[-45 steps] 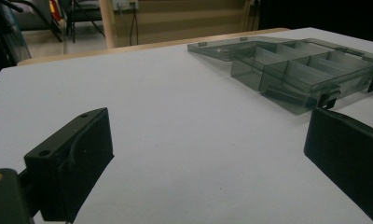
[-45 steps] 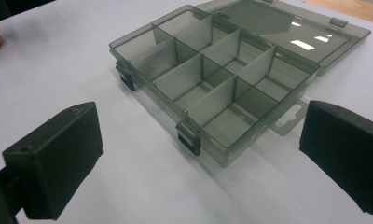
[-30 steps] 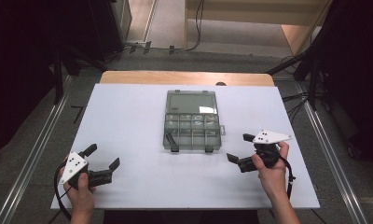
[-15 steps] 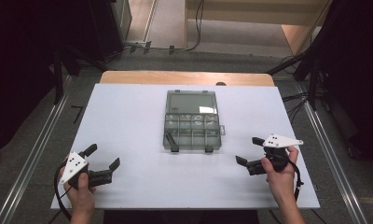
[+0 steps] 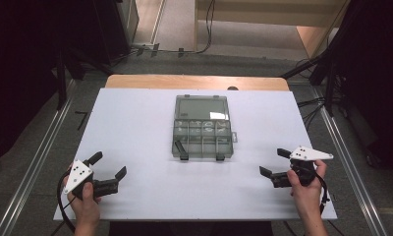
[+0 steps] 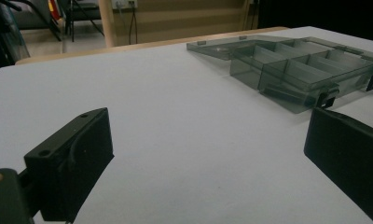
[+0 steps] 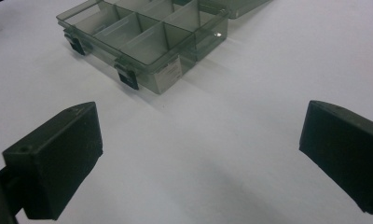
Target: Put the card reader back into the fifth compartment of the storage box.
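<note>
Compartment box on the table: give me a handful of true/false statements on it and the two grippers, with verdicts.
1. The compartment box lies open, its lid flat on the table beyond the tray. True.
2. The left gripper is clamped on the box. False: its jaws stand apart with nothing between them, near the table's front left corner.
3. The right gripper is open and clear of the box. True.
4. The box's compartments are full of screws. False: those visible in the right gripper view look empty.
5. Two dark latches sit on the tray's front wall. True.
6. The box rests on bare wood. False: it sits on the white tabletop.
</note>
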Motion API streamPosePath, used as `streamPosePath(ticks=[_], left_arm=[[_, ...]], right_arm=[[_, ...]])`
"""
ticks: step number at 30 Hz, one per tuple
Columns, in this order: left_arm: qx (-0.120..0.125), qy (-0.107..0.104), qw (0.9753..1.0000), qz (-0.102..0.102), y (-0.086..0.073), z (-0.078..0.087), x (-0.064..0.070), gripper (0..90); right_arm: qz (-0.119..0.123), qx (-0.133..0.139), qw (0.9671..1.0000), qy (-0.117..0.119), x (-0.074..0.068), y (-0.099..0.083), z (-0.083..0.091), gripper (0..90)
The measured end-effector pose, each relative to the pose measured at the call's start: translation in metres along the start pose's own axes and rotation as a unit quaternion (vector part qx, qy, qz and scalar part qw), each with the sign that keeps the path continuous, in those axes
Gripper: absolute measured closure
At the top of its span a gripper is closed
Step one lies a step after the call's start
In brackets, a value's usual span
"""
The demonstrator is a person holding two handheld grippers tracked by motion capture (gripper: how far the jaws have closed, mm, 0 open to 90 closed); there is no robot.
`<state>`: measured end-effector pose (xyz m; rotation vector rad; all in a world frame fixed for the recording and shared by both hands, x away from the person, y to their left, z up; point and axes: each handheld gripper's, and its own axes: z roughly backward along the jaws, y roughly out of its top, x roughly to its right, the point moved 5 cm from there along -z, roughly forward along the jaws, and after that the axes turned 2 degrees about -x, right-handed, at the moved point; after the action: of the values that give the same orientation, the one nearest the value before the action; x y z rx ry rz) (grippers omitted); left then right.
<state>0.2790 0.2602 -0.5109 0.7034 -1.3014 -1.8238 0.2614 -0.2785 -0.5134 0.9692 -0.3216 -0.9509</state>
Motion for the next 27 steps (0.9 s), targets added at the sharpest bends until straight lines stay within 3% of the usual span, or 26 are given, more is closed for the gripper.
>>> streamPosePath(ticks=[10, 20, 27], left_arm=[[0.001, -0.001, 1.0000, 0.000, 0.000, 0.000, 0.000, 1.3], [0.000, 0.000, 1.0000, 0.000, 0.000, 0.000, 0.000, 1.3], [0.000, -0.001, 1.0000, 0.000, 0.000, 0.000, 0.000, 1.3]], right_arm=[[-0.012, 0.004, 0.9999, -0.009, 0.010, -0.012, 0.008, 0.0], [-0.025, 0.032, 0.9987, -0.030, 0.020, -0.022, 0.021, 0.0], [-0.027, 0.043, 0.9982, -0.032, 0.026, -0.028, 0.026, 0.0]])
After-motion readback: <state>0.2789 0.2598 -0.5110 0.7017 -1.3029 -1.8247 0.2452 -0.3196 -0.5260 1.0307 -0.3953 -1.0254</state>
